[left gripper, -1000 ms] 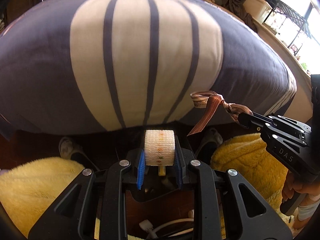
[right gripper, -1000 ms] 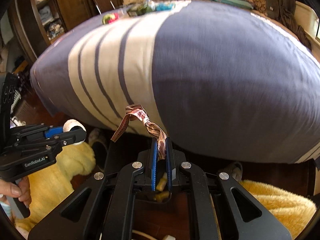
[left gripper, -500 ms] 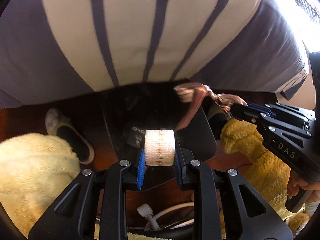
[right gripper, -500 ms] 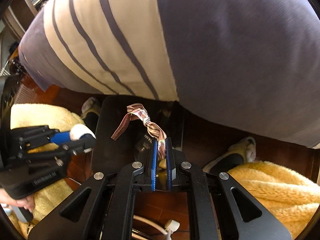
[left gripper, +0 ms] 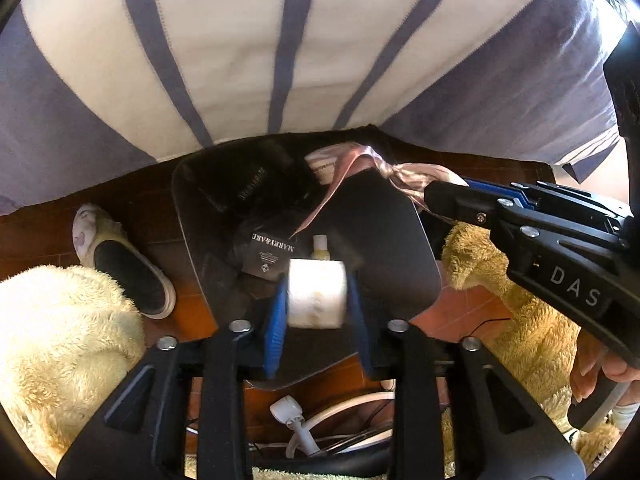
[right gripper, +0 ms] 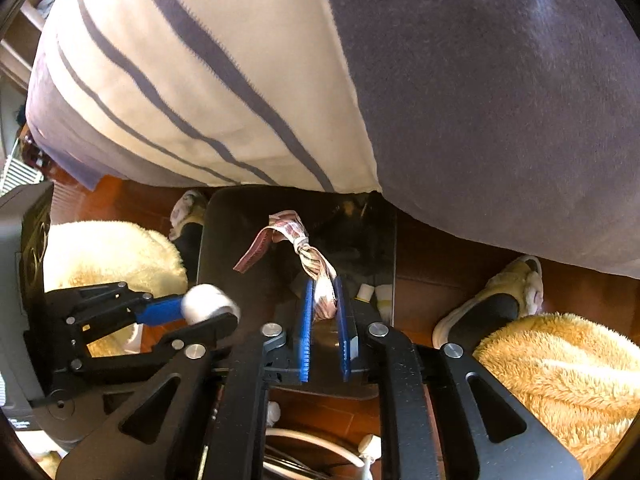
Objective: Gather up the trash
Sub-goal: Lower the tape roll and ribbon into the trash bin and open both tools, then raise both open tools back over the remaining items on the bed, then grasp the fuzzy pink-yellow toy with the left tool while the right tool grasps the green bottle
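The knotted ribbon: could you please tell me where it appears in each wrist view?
Left wrist view: the knotted ribbon is upper right of centre, pinched by the right hand-held gripper.
Right wrist view: bottom centre, rising from between that gripper's blue pads.
Shared landmark: the black bin below it in both views.
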Demonstrator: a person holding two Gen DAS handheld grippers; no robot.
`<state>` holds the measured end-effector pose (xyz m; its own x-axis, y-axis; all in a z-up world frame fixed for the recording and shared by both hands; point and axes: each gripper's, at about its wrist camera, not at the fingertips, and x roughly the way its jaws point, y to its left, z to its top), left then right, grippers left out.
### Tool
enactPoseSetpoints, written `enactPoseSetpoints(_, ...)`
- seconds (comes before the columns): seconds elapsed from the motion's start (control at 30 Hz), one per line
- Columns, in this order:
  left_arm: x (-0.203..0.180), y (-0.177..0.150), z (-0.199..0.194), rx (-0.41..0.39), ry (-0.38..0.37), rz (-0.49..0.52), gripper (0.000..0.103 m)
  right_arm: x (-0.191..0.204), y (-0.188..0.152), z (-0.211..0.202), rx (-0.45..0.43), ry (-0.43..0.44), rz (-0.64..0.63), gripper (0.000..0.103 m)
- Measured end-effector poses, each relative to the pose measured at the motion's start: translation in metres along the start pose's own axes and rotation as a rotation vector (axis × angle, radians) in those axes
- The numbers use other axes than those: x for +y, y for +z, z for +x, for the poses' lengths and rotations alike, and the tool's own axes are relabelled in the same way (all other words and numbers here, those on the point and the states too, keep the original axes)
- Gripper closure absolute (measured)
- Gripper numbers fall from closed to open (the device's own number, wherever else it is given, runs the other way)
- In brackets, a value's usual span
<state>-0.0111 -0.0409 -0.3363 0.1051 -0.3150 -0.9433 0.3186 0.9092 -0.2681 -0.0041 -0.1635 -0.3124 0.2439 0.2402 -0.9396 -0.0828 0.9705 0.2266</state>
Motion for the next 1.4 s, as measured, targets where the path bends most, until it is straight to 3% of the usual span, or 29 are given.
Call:
enactPoseSetpoints(0.03,0.001,0.000,-0.002,-0.004,0.002,-0.003,0.067,-0.001,0.001,0.000,0.001,0.005,0.003,0.073)
enactPoseSetpoints(0.07,0.001,0.001,-0.003,-0.007,0.004,-0.004,0.065,-0.002,0.001,-0.001,-0.003,0.007,0.008,0.069)
enactPoseSetpoints(0.2,0.005,0.000,-0.010,-0.026,0.013,-0.014,0.059,-0.003,0.002,-0.009,-0.030,0.008,0.019,0.069)
enactPoseSetpoints(0.3,0.004,0.000,-0.023,-0.057,0.034,-0.012,0.051,-0.004,0.004,-0.025,-0.072,-0.007,0.027,0.060)
enactPoseSetpoints(0.4,0.005,0.001,-0.040,-0.098,0.055,-0.015,0.039,-0.007,0.004,-0.044,-0.123,-0.033,0.039,0.034)
enactPoseSetpoints(0.43,0.005,0.001,-0.050,-0.124,0.063,-0.016,0.037,-0.007,0.004,-0.050,-0.138,-0.039,0.042,0.020)
enactPoseSetpoints(0.47,0.004,0.001,-0.056,-0.140,0.067,-0.016,0.034,-0.007,0.003,-0.056,-0.152,-0.043,0.043,0.014)
enactPoseSetpoints(0.67,0.002,0.007,-0.108,-0.254,0.104,-0.004,0.024,-0.005,0.004,-0.093,-0.233,-0.023,0.045,0.013)
enactPoseSetpoints(0.97,0.006,0.032,-0.189,-0.435,0.180,0.010,0.020,0.006,0.030,-0.165,-0.430,-0.043,-0.026,0.010)
enactPoseSetpoints(1.4,0.042,0.120,-0.240,-0.560,0.231,-0.010,0.021,0.012,0.116,-0.175,-0.491,-0.077,-0.065,0.010)
